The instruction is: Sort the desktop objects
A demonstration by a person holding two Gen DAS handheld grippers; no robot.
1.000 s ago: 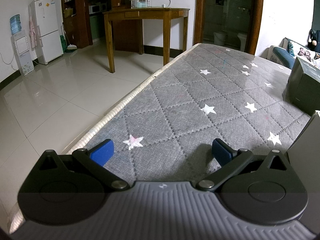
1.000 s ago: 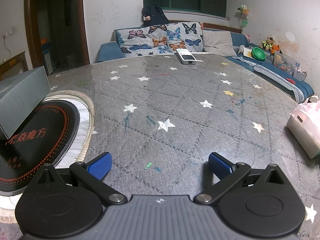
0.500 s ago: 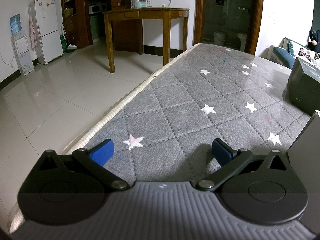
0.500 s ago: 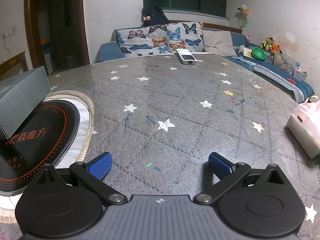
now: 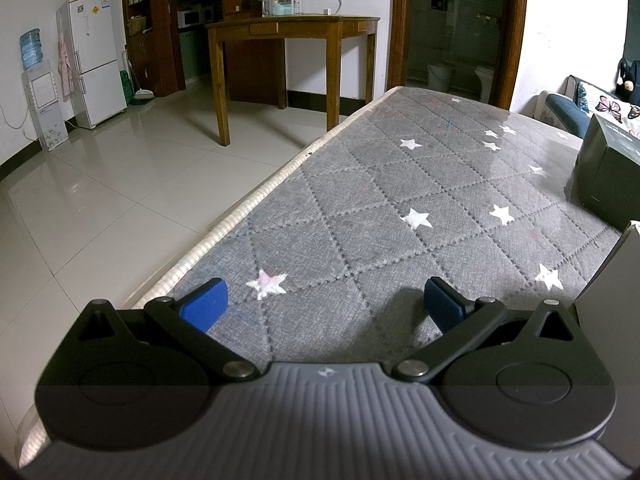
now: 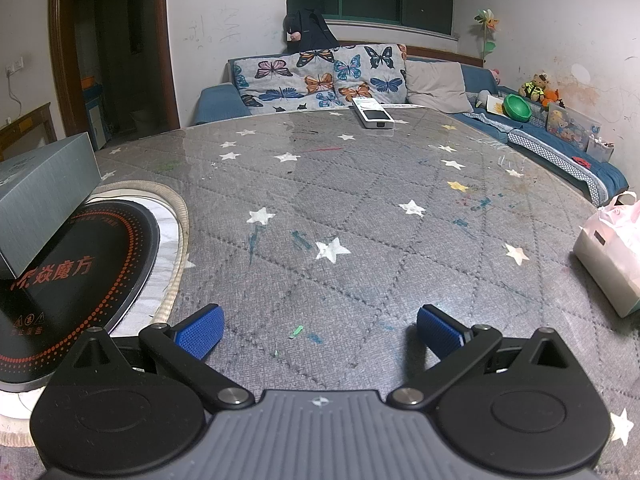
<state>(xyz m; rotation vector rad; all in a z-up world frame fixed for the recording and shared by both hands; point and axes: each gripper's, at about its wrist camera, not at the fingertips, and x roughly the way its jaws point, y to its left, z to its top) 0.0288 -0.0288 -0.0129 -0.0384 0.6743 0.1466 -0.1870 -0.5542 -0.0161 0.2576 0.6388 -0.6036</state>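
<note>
no change noted since earlier frames: left tool (image 5: 322, 300) and right tool (image 6: 318, 326) held apart, empty, above counter (image 6: 360, 208); sorting judged unstarted.

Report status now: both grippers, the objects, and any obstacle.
Left gripper open, empty. Right gripper open, empty. Grey box, white device, pink bag untouched. Nothing between fingers.
</note>
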